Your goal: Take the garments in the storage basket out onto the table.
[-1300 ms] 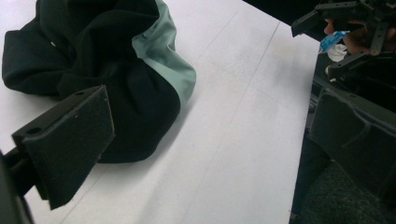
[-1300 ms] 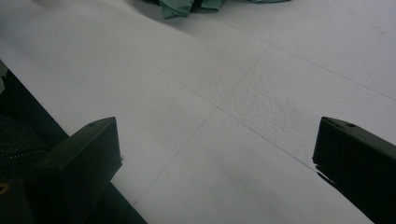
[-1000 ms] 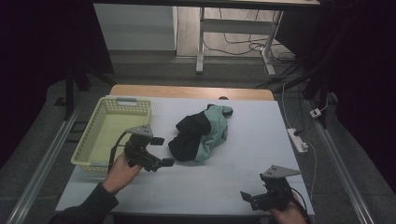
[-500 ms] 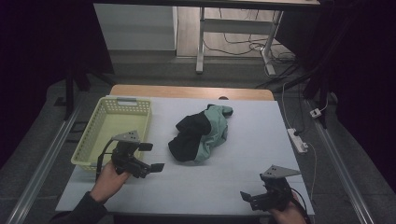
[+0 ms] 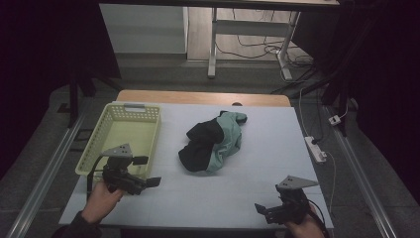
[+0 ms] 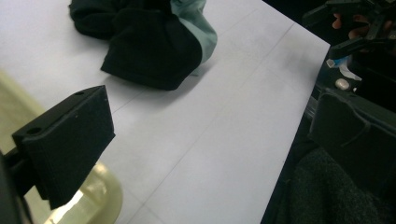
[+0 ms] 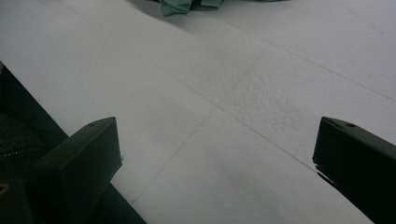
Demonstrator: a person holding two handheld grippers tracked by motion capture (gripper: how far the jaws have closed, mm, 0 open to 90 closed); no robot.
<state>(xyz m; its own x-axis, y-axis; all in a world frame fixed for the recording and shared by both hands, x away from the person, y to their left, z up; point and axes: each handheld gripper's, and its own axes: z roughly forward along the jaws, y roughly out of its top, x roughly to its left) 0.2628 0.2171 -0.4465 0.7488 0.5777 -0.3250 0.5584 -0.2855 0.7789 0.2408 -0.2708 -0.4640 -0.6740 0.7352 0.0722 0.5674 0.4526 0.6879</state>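
A crumpled heap of black and mint-green clothing (image 5: 213, 141) lies mid-table on the white cover. My left gripper (image 5: 147, 171) hovers near the front left, just off the near corner of the yellow-green basket (image 5: 99, 139), open and holding nothing. In the left gripper view its wide jaws (image 6: 210, 140) point across bare table toward the clothing (image 6: 149, 51), well short of it. My right gripper (image 5: 262, 210) sits at the front right edge, open and empty. The right gripper view has its jaws (image 7: 217, 163) spread over bare white surface, with the green hem of the clothing (image 7: 177, 5) far ahead.
The basket holds nothing I can see, and its corner (image 6: 100, 196) shows below my left jaw. A white power strip (image 5: 316, 148) with its cable lies off the table's right side. The other gripper (image 6: 355, 28) appears at the far end of the left gripper view.
My left gripper has drawn back from the clothing, moving left and toward the near edge beside the basket, still open. The right gripper and the clothing have stayed put.
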